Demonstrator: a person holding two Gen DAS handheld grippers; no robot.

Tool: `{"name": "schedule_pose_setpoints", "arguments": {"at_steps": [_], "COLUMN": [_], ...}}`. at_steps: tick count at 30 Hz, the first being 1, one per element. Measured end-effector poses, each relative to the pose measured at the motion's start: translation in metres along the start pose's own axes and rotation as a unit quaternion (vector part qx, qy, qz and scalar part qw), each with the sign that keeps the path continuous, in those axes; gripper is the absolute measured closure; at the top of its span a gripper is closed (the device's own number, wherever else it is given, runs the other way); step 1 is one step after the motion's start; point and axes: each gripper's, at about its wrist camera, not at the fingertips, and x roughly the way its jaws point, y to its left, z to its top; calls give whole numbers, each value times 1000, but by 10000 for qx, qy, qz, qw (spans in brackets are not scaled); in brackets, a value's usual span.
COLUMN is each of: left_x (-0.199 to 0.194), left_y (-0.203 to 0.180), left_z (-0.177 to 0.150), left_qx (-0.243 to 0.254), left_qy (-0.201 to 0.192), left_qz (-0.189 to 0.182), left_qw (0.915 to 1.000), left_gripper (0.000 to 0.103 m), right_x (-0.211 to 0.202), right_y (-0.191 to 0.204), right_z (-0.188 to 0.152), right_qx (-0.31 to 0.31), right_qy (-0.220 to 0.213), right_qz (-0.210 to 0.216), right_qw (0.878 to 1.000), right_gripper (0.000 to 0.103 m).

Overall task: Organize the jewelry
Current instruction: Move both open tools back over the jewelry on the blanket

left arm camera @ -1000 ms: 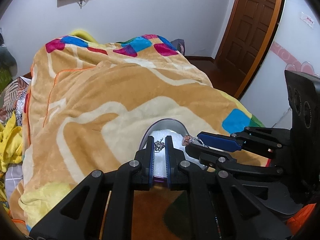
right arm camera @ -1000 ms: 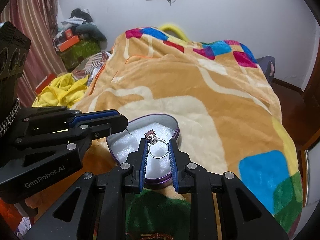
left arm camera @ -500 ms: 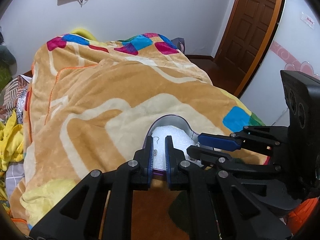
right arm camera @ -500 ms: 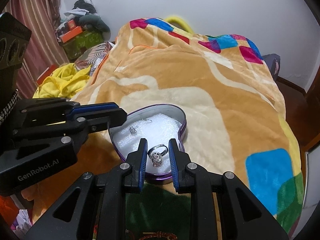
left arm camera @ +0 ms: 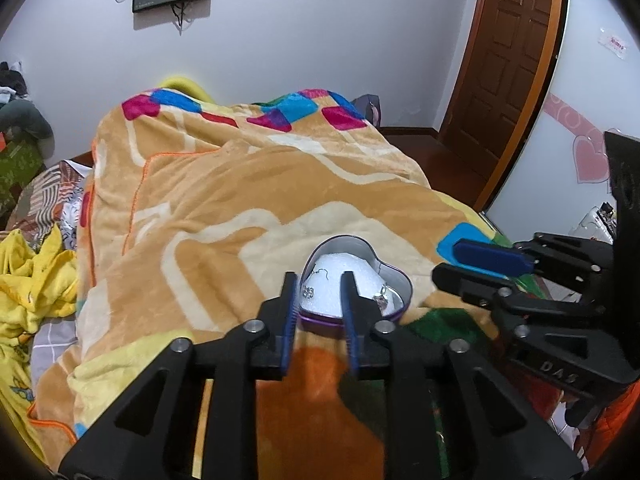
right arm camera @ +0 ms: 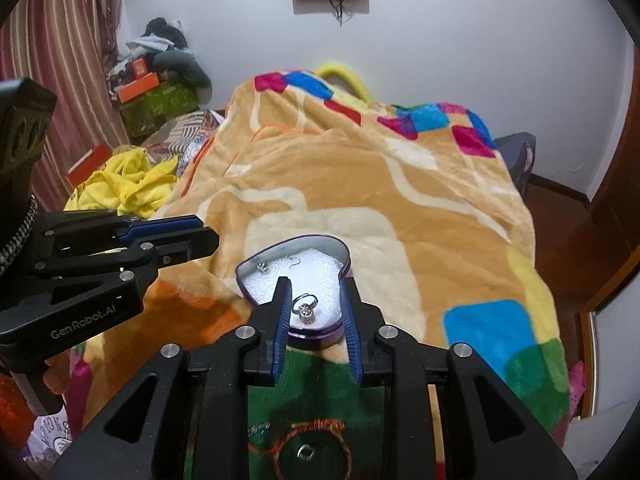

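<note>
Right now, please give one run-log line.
left gripper: open | right gripper: open | ring, earring: in heart tin

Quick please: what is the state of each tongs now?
Left tongs: open, holding nothing.
Right tongs: open, empty; ring lies in the heart tin.

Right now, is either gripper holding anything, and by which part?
Nothing is held. The left gripper and right gripper are both open. The ring lies loose on the foam in the heart-shaped tin, as does the earring.
</note>
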Motion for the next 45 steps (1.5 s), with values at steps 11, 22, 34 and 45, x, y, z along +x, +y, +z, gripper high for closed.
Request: {"name": "schedule_pose_setpoints", "arguments": {"at_steps": [11,22,34,45], "left_x": [-47,-68,-48,-30], "left_y": [-14,-28,-38,-59], "left_z": [-16,-46,-84,-108], "left_qx": [152,313,371,472], "left_qy": [-285,-192,437,799], "left_qz": [185,174,-72,-439], "left_qw": [9993,9992,9983,9947], "left_gripper": [66,49,49,51], "right_x": [-48,-73,-79,-63], "right_y": [12,15,-2,-1], "right_z": [-9,-33,-75,-115], "right_qx": [17,196,611,750], "right_qy": [-428,-538,-212,301], "right_qz": [-275,-422,-652,-517], "right_qw": [9987,9975,9958,9954], "right_gripper": [75,69,69,69]}}
